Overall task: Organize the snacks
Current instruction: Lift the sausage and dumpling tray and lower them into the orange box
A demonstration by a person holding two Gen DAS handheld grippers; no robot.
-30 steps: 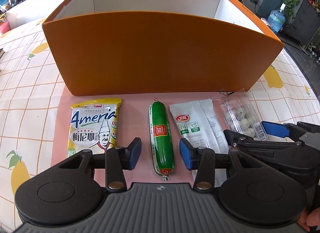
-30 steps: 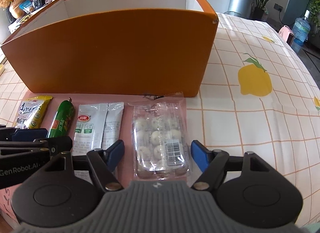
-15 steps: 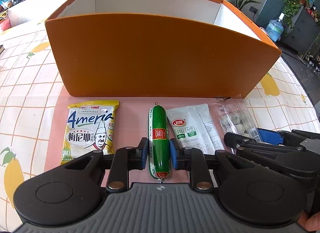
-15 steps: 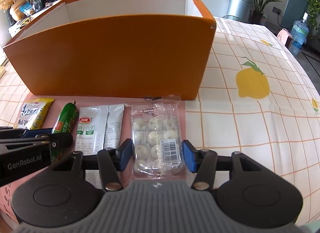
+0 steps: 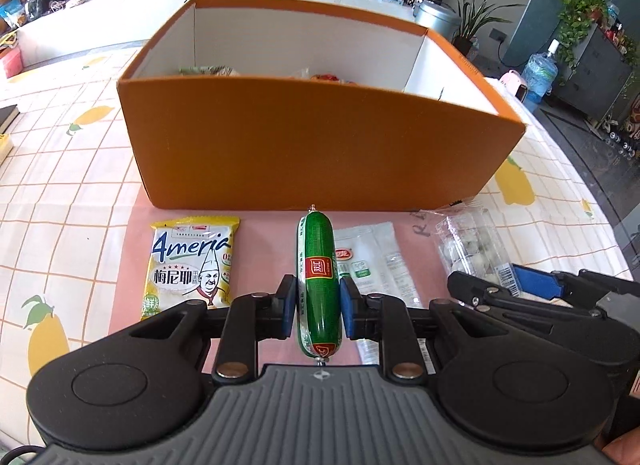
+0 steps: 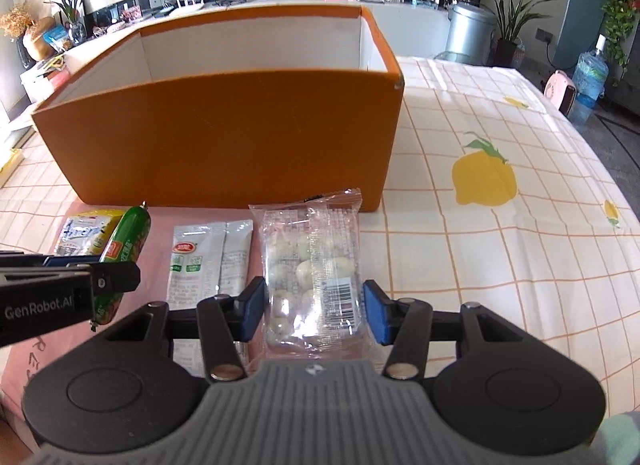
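My left gripper (image 5: 318,305) is shut on a green sausage (image 5: 318,277) and holds it lifted above the pink mat (image 5: 264,249), in front of the orange box (image 5: 312,145). My right gripper (image 6: 314,305) is shut on a clear pack of white candies (image 6: 312,265) and holds it raised off the mat. A yellow noodle packet (image 5: 190,261) and a white sachet (image 5: 372,261) lie on the mat. The sausage (image 6: 124,245) and left gripper also show at the left of the right wrist view.
The orange box (image 6: 224,133) is open-topped, with some snacks inside at the back (image 5: 208,71). The table has a checked cloth with lemon prints (image 6: 484,181). A shelf, plants and a water bottle (image 5: 540,73) stand beyond the table.
Both grippers have closed on their items and risen: the left lifted the sausage, the right lifted the candy pack. The view now looks over the box's front wall.
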